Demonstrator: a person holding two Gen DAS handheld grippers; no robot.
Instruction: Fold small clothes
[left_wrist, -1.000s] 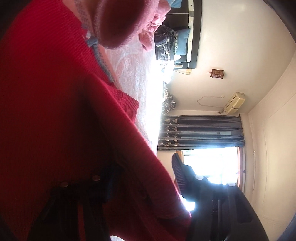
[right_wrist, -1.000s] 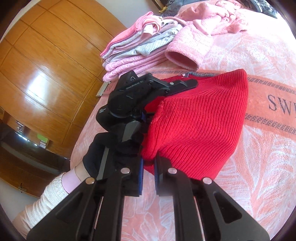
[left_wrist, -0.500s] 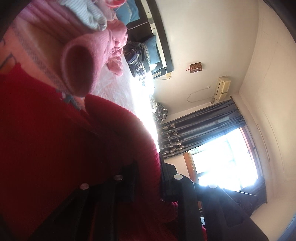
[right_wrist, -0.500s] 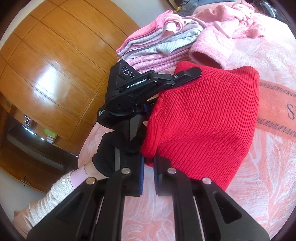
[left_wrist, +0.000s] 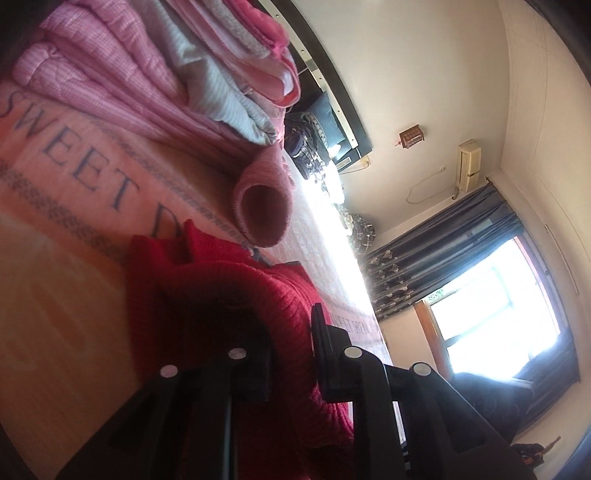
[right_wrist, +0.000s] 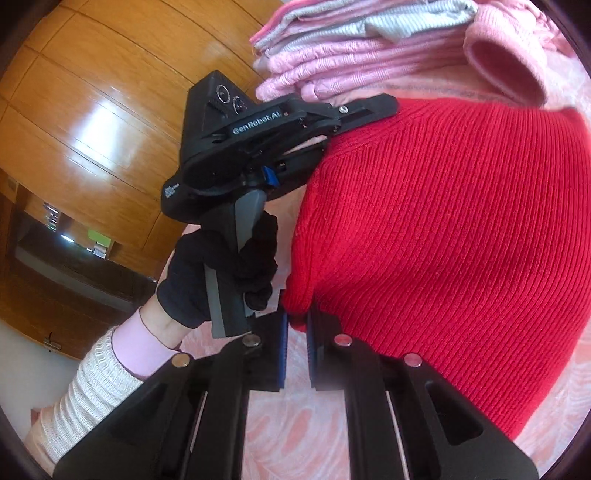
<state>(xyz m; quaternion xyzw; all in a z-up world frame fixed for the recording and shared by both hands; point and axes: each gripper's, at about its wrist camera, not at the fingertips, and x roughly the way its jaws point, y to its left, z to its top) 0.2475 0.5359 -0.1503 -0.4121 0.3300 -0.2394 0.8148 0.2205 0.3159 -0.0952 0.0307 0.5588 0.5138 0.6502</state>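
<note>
A red ribbed sweater (right_wrist: 443, 240) lies bunched on the pink bedspread (right_wrist: 295, 435). My right gripper (right_wrist: 297, 332) is shut on its lower left corner, with the cloth pinched between the blue pads. My left gripper (right_wrist: 369, 110), held by a black-gloved hand (right_wrist: 221, 273), clamps the sweater's far left edge. In the left wrist view the red sweater (left_wrist: 236, 295) bulges up between the fingers of the left gripper (left_wrist: 291, 328), which is shut on a thick fold. Both grips keep the held edge lifted off the bed.
A stack of folded pink and grey clothes (right_wrist: 351, 48) sits just beyond the sweater, and a pink knit cuff (right_wrist: 506, 66) lies beside it. A wooden wardrobe (right_wrist: 92, 110) stands to the left. The left wrist view shows the bedspread's lettering (left_wrist: 74, 155), more clothes and a curtained window.
Both grippers have carried the sweater's held edge forward, closer to the folded stack. The left wrist view has swung off the red cloth onto the bedspread and the stack.
</note>
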